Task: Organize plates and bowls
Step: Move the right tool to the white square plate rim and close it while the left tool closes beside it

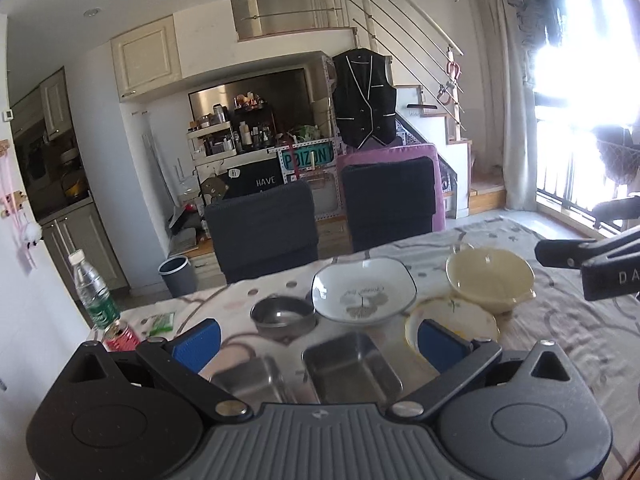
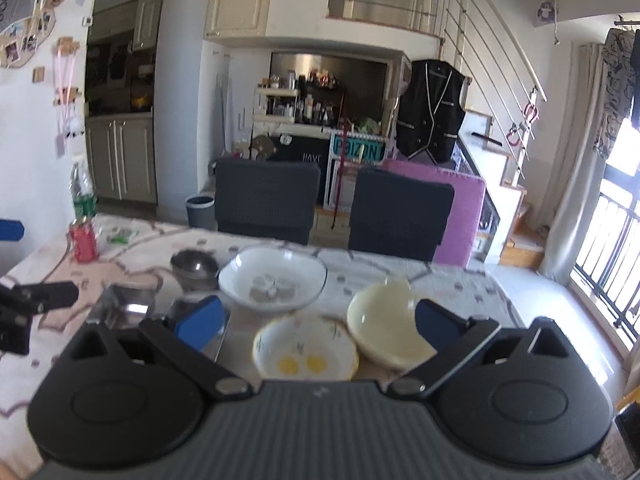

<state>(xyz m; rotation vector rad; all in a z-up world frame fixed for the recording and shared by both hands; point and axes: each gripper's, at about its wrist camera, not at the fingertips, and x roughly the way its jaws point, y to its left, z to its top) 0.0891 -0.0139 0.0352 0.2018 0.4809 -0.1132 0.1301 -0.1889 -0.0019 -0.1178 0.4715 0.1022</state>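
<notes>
We hold our left gripper above the table, fingers spread wide over two steel trays. Our right gripper hovers likewise spread, empty, over a small yellow-rimmed bowl that touches a cream bowl. Behind sit a white bowl and a round steel bowl

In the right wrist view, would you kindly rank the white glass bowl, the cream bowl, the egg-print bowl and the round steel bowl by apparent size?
1. white glass bowl
2. cream bowl and egg-print bowl: look alike, and both sit nearer the camera, so unranked
3. round steel bowl
</notes>
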